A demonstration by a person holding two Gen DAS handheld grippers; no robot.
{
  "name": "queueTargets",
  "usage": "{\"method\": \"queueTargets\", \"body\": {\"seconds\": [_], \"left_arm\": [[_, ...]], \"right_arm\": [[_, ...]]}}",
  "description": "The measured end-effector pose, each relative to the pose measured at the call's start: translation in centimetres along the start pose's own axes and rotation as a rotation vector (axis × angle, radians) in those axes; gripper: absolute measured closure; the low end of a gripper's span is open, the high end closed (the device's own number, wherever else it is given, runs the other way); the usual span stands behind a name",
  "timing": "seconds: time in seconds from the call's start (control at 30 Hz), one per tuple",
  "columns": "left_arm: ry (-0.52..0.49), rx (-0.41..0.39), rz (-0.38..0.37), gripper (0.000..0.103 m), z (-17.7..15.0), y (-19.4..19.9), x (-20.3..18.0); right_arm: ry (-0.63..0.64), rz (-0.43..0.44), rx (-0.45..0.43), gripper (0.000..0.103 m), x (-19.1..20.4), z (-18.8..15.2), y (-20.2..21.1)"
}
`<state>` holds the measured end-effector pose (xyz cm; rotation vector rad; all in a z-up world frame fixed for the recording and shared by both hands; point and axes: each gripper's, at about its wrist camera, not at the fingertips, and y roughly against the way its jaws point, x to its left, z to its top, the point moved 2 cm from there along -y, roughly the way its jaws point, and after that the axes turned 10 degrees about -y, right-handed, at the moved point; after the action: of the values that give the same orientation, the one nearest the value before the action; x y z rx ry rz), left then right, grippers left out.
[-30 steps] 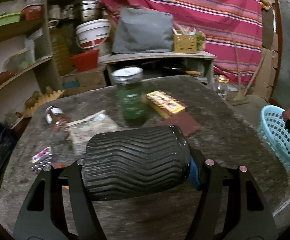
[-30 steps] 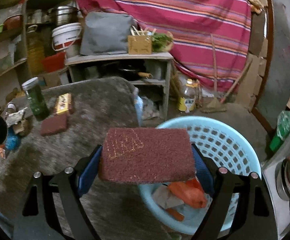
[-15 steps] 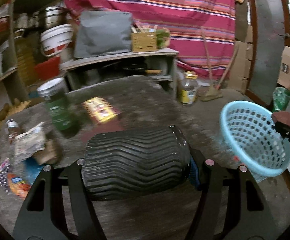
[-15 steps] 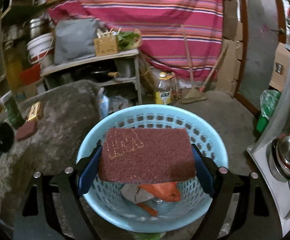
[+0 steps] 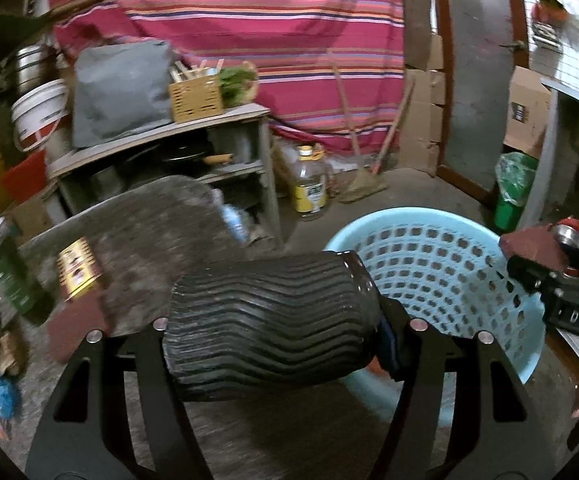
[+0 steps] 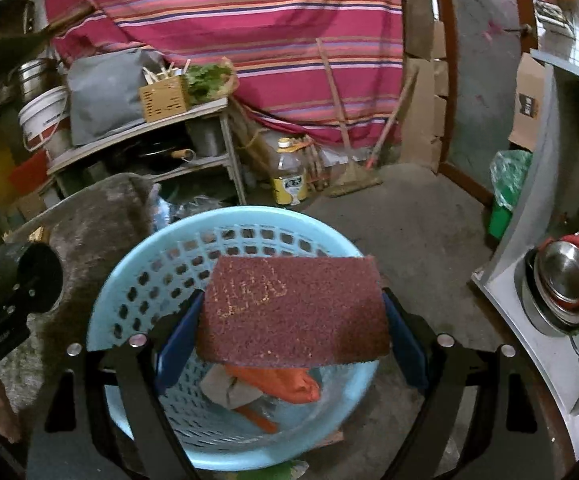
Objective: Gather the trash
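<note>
Trash is carried in both grippers toward one bin. A maroon scouring pad [image 6: 293,312] is clamped flat across the wide-set jaws of the right gripper [image 6: 291,320], directly above the blue basket [image 6: 129,264], where orange scraps [image 6: 285,380] are already collected; release there would be judged enough to drop it in. A black ribbed cup [image 5: 269,328] is gripped sideways in the left gripper [image 5: 273,332], at the worktop [image 5: 149,224] edge, just short of the basket rim.
</note>
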<state>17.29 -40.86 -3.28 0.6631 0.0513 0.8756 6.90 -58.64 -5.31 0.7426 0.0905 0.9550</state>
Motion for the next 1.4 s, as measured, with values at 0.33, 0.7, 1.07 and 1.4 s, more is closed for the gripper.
{"method": "queueTargets", "body": {"seconds": [0.33,0.7,1.07,1.4], "left_arm": [[-0.05,-0.004,-0.094,0.038,3.1,-2.3,-5.5],[-0.034,-0.024,-0.046,0.017,3.5,-0.7,-3.4],[0.055,-0.009,0.037,0.008,1.8,1.0,1.9],[0.106,-0.006,0.098,0.007,-0.3,3.1,6.1]], "right_arm": [[-0.047,-0.005,0.001,0.019,-2.3,0.4,0.0],[-0.046,-0.009,0.011,0.019,-2.9,0.2,-0.1],[0.001,0.021,0.022,0.019,0.4,0.0,-0.8],[-0.03,0.044,0.002,0.004,3.1,0.3,-1.4]]}}
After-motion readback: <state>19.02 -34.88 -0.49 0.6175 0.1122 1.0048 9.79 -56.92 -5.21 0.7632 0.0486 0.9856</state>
